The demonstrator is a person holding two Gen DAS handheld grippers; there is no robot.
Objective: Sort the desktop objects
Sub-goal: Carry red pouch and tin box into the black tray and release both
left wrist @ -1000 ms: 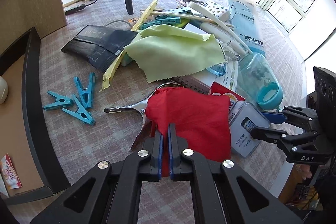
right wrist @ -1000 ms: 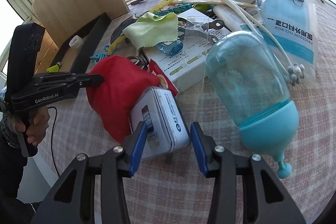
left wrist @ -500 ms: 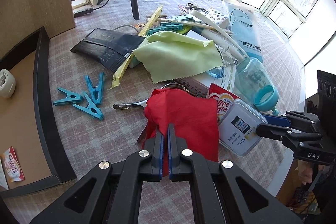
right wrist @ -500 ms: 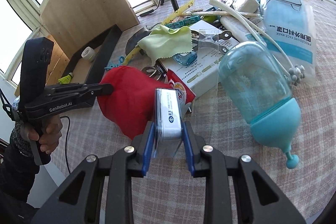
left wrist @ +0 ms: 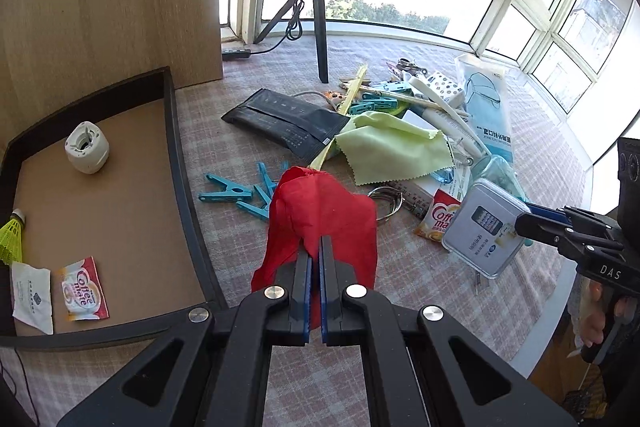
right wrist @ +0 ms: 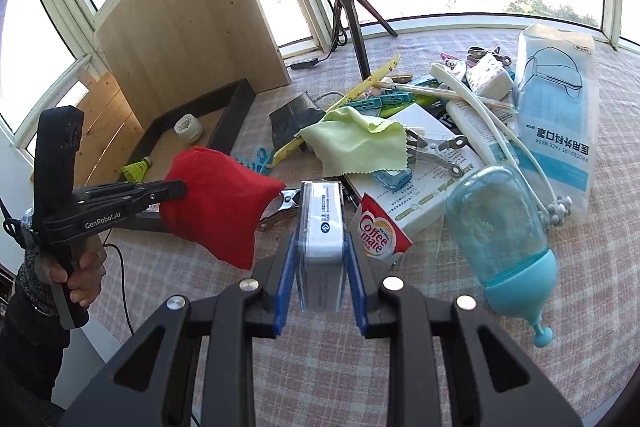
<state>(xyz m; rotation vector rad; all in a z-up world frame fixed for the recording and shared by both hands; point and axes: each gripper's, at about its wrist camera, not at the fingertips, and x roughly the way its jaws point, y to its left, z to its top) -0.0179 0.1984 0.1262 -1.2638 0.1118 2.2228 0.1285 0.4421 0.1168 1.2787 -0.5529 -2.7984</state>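
Observation:
My left gripper is shut on a red cloth and holds it lifted above the checked table; it also shows in the right wrist view. My right gripper is shut on a silver tin box and holds it on edge above the table; the tin also shows in the left wrist view. A black-rimmed tray lies to the left, holding a white round object, a yellow shuttlecock and sachets.
A pile lies ahead: green cloth, blue clothespins, black pouch, Coffee mate sachet, teal bottle, mask pack, white box. A ring-light tripod and a wooden panel stand behind.
Both grippers have risen and pulled back. The red cloth is lifted off the table to the left, and the tin box is lifted clear of the table.

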